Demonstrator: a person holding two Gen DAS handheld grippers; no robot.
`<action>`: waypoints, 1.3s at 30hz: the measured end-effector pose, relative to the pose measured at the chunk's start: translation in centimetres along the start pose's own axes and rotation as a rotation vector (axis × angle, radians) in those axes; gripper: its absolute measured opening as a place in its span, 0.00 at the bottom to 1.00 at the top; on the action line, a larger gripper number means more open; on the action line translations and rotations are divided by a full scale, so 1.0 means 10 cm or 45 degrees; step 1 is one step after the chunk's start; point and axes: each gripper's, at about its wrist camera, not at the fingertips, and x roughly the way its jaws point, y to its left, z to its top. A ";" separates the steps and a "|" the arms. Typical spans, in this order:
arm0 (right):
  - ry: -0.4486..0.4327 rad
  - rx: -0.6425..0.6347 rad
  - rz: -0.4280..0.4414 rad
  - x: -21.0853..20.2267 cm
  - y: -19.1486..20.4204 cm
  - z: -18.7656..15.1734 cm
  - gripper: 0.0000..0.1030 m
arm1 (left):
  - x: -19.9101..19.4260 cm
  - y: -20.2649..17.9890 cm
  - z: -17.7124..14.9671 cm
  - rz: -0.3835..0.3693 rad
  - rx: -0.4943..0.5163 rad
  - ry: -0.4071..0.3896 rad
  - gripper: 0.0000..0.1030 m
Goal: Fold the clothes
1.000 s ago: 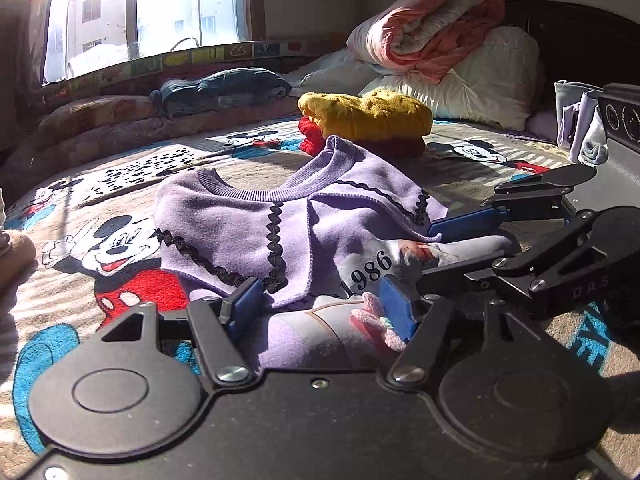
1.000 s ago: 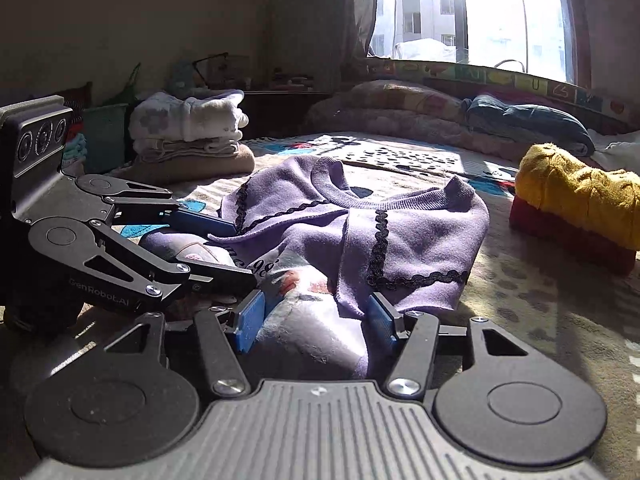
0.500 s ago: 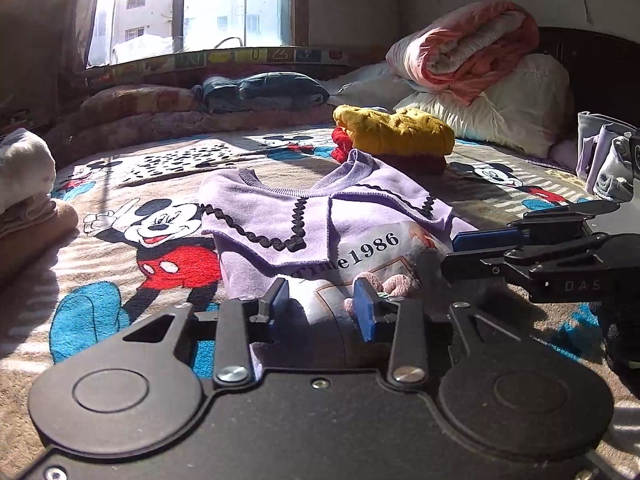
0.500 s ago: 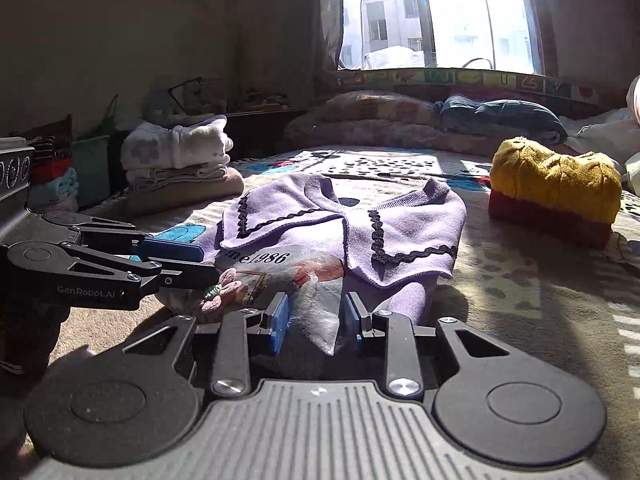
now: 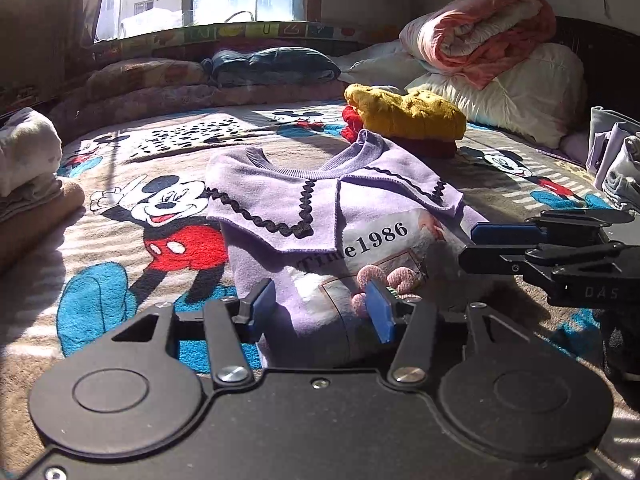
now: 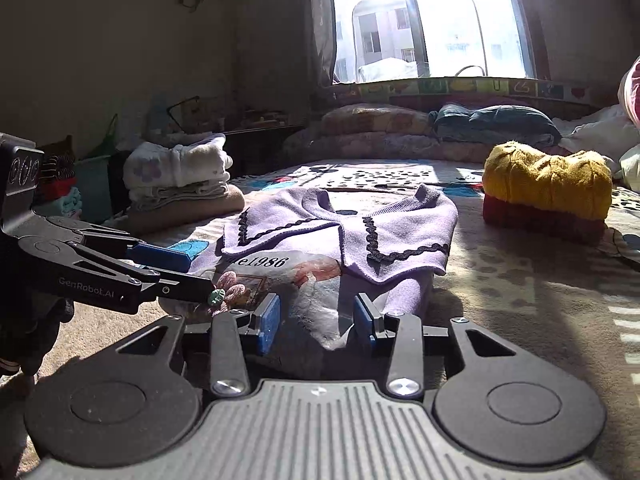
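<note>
Blue pads of left gripper (image 5: 320,308) stand apart, straddling the near hem of the purple sweater (image 5: 320,216); contact with cloth can't be made out. Right gripper (image 6: 316,316) likewise parted over the same folded edge, hem hidden behind its body. Sweater lies folded on the cartoon-print blanket (image 5: 132,232). Beyond, yellow folded garment (image 5: 404,116); its base partly hidden.
</note>
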 end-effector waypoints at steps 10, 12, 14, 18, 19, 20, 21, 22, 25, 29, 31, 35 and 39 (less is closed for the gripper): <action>0.145 0.210 -0.093 -0.21 0.10 -0.18 0.73 | -0.22 0.02 0.05 0.074 -0.127 0.136 0.79; 0.195 0.288 -0.116 -0.20 0.04 -0.24 0.74 | -0.23 0.00 0.03 0.064 -0.140 0.168 0.80; 0.240 0.346 -0.118 -0.18 -0.01 -0.27 0.76 | -0.25 -0.03 0.02 0.074 -0.140 0.202 0.83; 0.274 0.358 -0.107 -0.18 0.01 -0.32 0.81 | -0.27 -0.07 -0.02 0.074 -0.141 0.249 0.84; 0.280 0.345 -0.110 -0.17 0.03 -0.32 0.82 | -0.28 -0.08 -0.02 0.075 -0.137 0.256 0.85; 0.286 0.323 -0.112 -0.17 0.06 -0.32 0.85 | -0.28 -0.08 -0.03 0.076 -0.134 0.264 0.86; 0.291 0.300 -0.107 -0.15 0.09 -0.33 0.87 | -0.28 -0.08 -0.04 0.074 -0.135 0.272 0.86; 0.296 0.277 -0.098 -0.15 0.11 -0.33 0.92 | -0.27 -0.07 -0.05 0.072 -0.142 0.285 0.87; 0.299 0.254 -0.086 -0.13 0.14 -0.34 0.98 | -0.24 -0.05 -0.08 0.069 -0.153 0.320 0.88; 0.277 0.262 -0.078 -0.14 0.13 -0.35 0.98 | -0.24 -0.03 -0.08 0.068 -0.169 0.335 0.88; 0.267 0.274 -0.072 -0.15 0.11 -0.36 0.98 | -0.24 -0.01 -0.09 0.063 -0.178 0.342 0.89; 0.266 0.274 -0.073 -0.15 0.11 -0.36 0.98 | -0.22 -0.01 -0.08 0.055 -0.183 0.351 0.89; 0.267 0.264 -0.083 -0.14 0.12 -0.36 0.98 | -0.20 -0.02 -0.07 0.044 -0.189 0.359 0.90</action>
